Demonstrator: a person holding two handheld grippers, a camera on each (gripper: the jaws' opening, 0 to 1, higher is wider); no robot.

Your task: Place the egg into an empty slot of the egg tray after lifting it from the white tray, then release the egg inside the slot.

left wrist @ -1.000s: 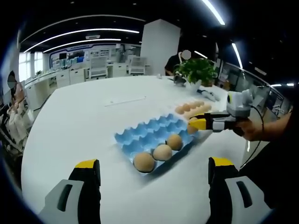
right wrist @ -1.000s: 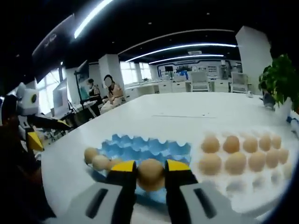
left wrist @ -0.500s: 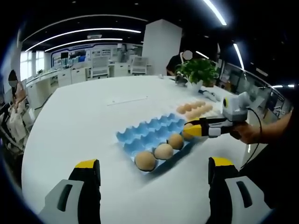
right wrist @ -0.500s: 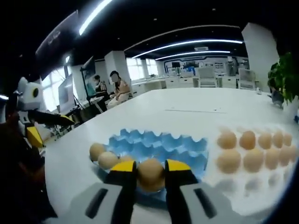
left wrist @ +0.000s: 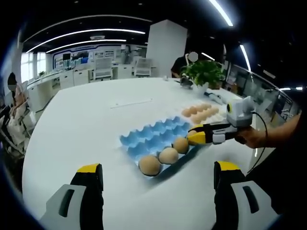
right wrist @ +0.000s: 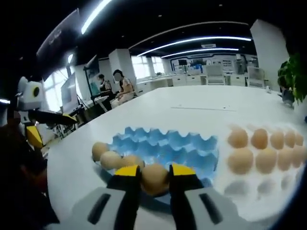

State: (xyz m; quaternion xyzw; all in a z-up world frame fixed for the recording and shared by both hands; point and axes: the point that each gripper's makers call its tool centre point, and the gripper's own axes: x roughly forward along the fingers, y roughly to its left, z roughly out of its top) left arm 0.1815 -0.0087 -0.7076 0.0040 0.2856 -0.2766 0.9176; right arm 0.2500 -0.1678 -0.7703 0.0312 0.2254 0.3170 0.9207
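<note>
Fingers of the right gripper [right wrist: 154, 171] clamp the egg [right wrist: 154, 178] above the blue egg tray [right wrist: 163, 148] for seating; left gripper [left wrist: 158, 172] fingers spread, idle.

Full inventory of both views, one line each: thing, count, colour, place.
Egg tray: one, blue, mid-table.
Eggs in egg tray: three, brown, near row.
Held egg: one, brown, over the egg tray's near edge.
White tray: one, beside the egg tray, holding several brown eggs; exact count unclear.
Table: one, white.
Plant: one, green, far table end.
Right claw: yellow-tipped, shut on held egg.
Left claw: yellow-tipped, open, near edge.
</note>
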